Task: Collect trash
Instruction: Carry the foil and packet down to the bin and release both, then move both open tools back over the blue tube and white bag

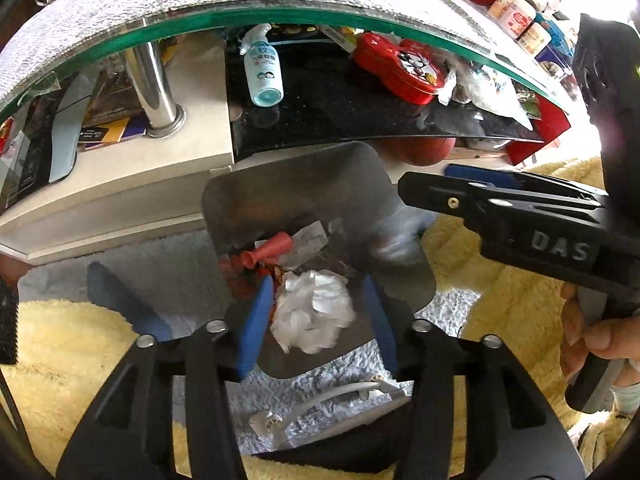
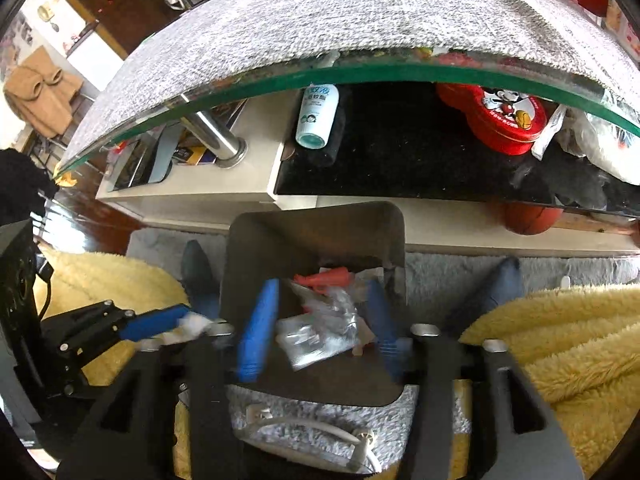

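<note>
A grey trash bin [image 1: 296, 196] stands on the rug by the low table, with red wrappers [image 1: 268, 254] and scraps inside. My left gripper [image 1: 316, 316] is over the bin's near rim, its blue fingers apart around a crumpled white tissue [image 1: 316, 312]; whether they press it is unclear. In the right wrist view the bin [image 2: 316, 232] is below my right gripper [image 2: 320, 328], whose blurred blue fingers stand apart around a clear crinkled plastic wrapper [image 2: 320, 332]. The right gripper [image 1: 460, 184] also shows at the right of the left wrist view, above the bin.
A glass-topped low table [image 1: 280, 16] with a grey mat stands behind the bin. Its shelf holds a spray bottle [image 1: 262, 68] and a red tin [image 1: 404, 66]. Yellow fleece [image 2: 572, 344] lies on both sides. A white cable [image 1: 320, 400] lies on the grey rug.
</note>
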`<control>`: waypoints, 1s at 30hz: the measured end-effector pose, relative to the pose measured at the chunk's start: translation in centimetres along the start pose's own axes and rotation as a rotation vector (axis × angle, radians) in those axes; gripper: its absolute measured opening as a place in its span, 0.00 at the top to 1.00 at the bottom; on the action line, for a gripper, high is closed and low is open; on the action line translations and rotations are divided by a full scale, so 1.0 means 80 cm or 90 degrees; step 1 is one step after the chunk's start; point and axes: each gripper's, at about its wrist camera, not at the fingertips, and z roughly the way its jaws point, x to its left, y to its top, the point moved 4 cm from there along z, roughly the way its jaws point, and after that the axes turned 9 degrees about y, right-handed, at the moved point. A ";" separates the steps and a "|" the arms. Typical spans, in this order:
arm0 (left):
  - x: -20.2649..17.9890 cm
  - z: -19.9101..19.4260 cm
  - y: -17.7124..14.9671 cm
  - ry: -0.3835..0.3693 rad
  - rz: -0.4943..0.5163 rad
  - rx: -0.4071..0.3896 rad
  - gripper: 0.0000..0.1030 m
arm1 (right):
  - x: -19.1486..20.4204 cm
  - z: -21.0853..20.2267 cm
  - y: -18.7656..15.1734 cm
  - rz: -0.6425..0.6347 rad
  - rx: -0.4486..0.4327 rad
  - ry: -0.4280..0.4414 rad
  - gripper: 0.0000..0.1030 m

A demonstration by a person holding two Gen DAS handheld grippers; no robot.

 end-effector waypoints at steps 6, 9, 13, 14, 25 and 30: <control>0.015 -0.008 0.008 0.008 -0.014 -0.005 0.40 | -0.017 -0.013 0.015 0.031 -0.015 0.006 0.36; 0.029 -0.021 0.018 0.018 -0.025 -0.021 0.35 | -0.026 -0.030 0.029 0.047 -0.032 0.010 0.34; 0.051 -0.044 0.040 0.029 -0.046 -0.051 0.32 | -0.028 -0.057 0.050 0.053 -0.062 0.018 0.33; 0.056 -0.050 0.046 0.030 -0.050 -0.058 0.32 | -0.028 -0.066 0.058 0.050 -0.074 0.019 0.33; 0.087 -0.109 0.134 0.052 -0.057 -0.133 0.28 | -0.034 -0.126 0.144 0.022 -0.151 -0.007 0.31; 0.089 -0.126 0.183 0.061 -0.043 -0.162 0.25 | -0.039 -0.136 0.194 0.004 -0.170 -0.025 0.30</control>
